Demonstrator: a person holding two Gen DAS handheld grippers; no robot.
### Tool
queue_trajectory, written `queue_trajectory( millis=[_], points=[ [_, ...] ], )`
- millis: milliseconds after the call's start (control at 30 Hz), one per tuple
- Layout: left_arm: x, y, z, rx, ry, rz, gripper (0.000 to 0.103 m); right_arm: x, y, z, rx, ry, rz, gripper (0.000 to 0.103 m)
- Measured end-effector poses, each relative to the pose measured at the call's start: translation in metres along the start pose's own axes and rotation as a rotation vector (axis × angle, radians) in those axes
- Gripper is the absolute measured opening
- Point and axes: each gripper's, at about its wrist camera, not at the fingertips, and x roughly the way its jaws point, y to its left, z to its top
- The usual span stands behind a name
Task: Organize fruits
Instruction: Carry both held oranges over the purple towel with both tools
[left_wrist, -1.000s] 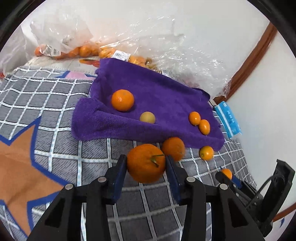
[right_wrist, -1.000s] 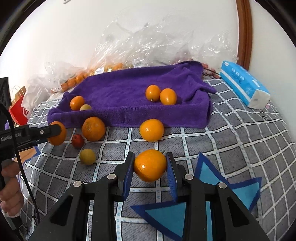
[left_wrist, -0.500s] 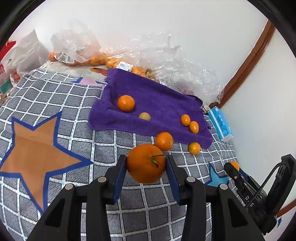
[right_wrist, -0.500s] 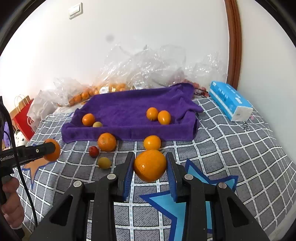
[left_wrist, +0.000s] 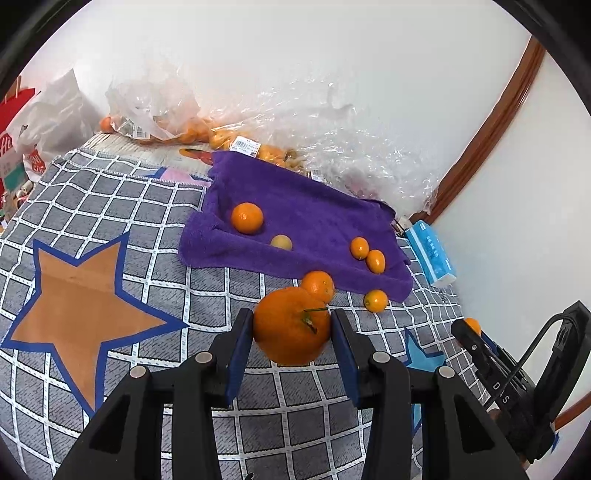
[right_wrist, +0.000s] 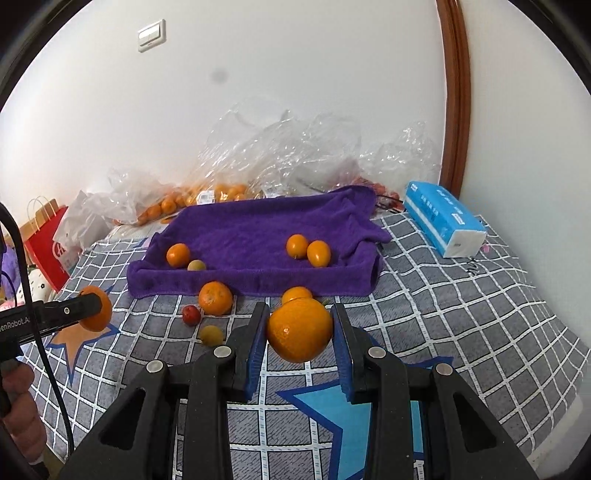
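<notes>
Bed w/ grey checked cover (right_wrist: 461, 295) carries purple towel (right_wrist: 258, 229), tissue pack (right_wrist: 443, 221), plastic bags (right_wrist: 295, 155) at the wall, plus loose orange (right_wrist: 215, 297), red fruit (right_wrist: 191, 315), yellow fruit (right_wrist: 211, 334).

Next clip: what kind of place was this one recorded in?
Probably a bedroom at home. The fruit lies on a checked bedspread with star patterns, pushed against a white wall carrying a light switch. A tissue pack and shopping bags sit around the edges.
</notes>
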Motion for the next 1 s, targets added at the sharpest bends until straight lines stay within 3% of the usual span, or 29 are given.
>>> queue_trajectory(
  millis=[1000],
  points=[
    [0.007, 0.007, 0.034, 0.026, -0.018, -0.013, 0.04, 0.026, 0.016, 0.034, 0.021, -0.002, -0.024, 0.034]
  ],
)
